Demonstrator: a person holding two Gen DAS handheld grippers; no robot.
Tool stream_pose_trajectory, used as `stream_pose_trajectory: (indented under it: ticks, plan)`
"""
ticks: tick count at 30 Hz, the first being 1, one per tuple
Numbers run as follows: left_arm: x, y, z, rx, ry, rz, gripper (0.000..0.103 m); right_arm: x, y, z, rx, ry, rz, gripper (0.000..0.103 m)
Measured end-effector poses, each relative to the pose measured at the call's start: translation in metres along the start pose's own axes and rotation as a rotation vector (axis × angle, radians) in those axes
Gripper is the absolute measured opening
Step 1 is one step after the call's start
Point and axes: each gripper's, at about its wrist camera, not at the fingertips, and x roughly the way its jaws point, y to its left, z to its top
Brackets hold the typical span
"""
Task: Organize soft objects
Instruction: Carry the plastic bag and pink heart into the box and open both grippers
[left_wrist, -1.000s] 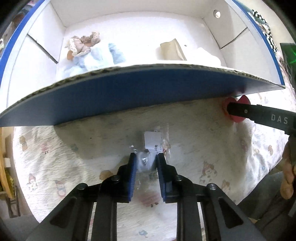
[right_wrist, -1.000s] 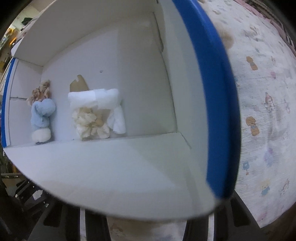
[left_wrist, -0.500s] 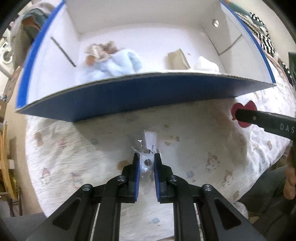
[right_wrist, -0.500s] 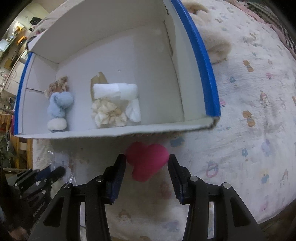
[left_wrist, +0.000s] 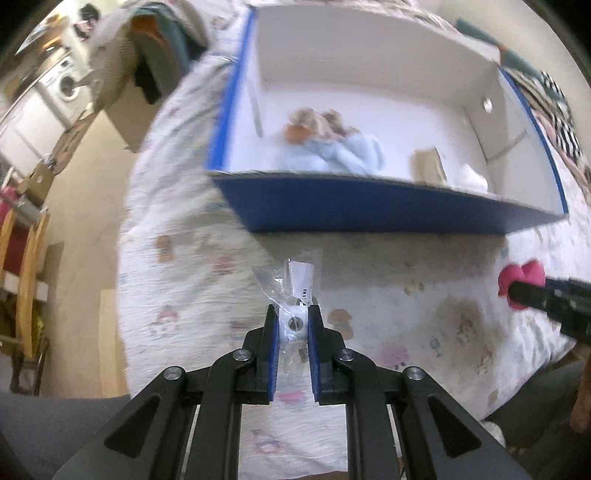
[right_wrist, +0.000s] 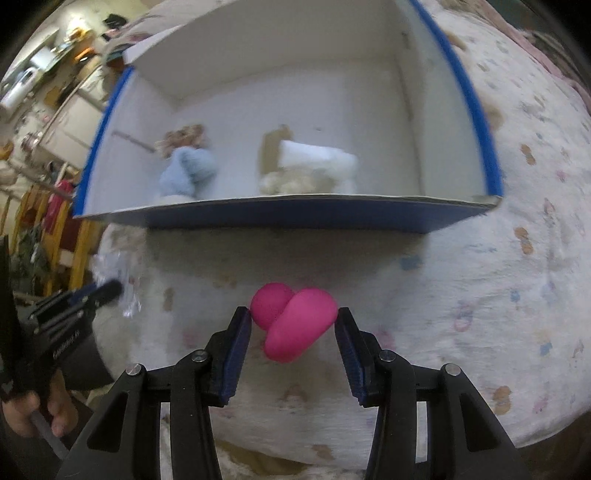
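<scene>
Pink and heart-shaped, the soft toy (right_wrist: 295, 322) sits between the blue pads of the right gripper (right_wrist: 293, 325), which is clamped on it from both sides and holds it above the printed bedspread (right_wrist: 480, 288), just short of the near blue wall of the cardboard box (right_wrist: 288, 216). The left gripper (left_wrist: 292, 325) is pinched nearly closed on a small clear plastic packet (left_wrist: 293, 291) with a white label, also lifted over the bedspread near the box's front wall, toward the bed's left edge. Inside the white-lined box, a doll in pale blue (right_wrist: 188, 168) lies toward the left end, and a white rolled cloth (right_wrist: 317, 157) with a cream fluffy piece (right_wrist: 291, 182) in front of it rests nearer the middle, beside a brown cardboard tab (right_wrist: 271, 149). A person's hand (right_wrist: 40, 411) grips the left tool's handle at the lower left of the right view.
</scene>
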Motion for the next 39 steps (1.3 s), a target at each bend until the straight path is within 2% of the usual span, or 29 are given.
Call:
stream_pose_trajectory:
  ticks: [3,6,14,20,24,32,36,39]
  plan:
    - [-0.012,0.010,-0.004,-0.061,-0.017,-0.006,0.012,-0.008,0.014,-0.002,-0.041,-0.027,0.051,0.050]
    - [-0.024,0.001,-0.008,-0.080,-0.057,-0.006,0.012,-0.020,0.026,-0.002,-0.082,-0.068,0.110,0.050]
    - [-0.066,-0.002,-0.001,-0.123,-0.213,0.015,0.012,-0.064,0.053,0.005,-0.132,-0.255,0.248,0.050]
    - [-0.098,-0.001,0.023,-0.101,-0.330,0.037,0.012,-0.089,0.063,0.016,-0.137,-0.421,0.243,0.050]
    - [-0.108,0.002,0.045,-0.100,-0.367,0.041,0.012,-0.102,0.060,0.024,-0.128,-0.491,0.224,0.050]
    - [-0.103,-0.003,0.084,-0.092,-0.399,0.046,0.012,-0.106,0.045,0.045,-0.098,-0.516,0.189,0.050]
    - [-0.088,-0.011,0.096,-0.087,-0.377,0.043,0.012,-0.093,0.032,0.055,-0.051,-0.495,0.220,0.050]
    - [-0.075,-0.018,0.104,-0.078,-0.355,0.044,0.012,-0.087,0.030,0.063,-0.043,-0.485,0.211,0.050]
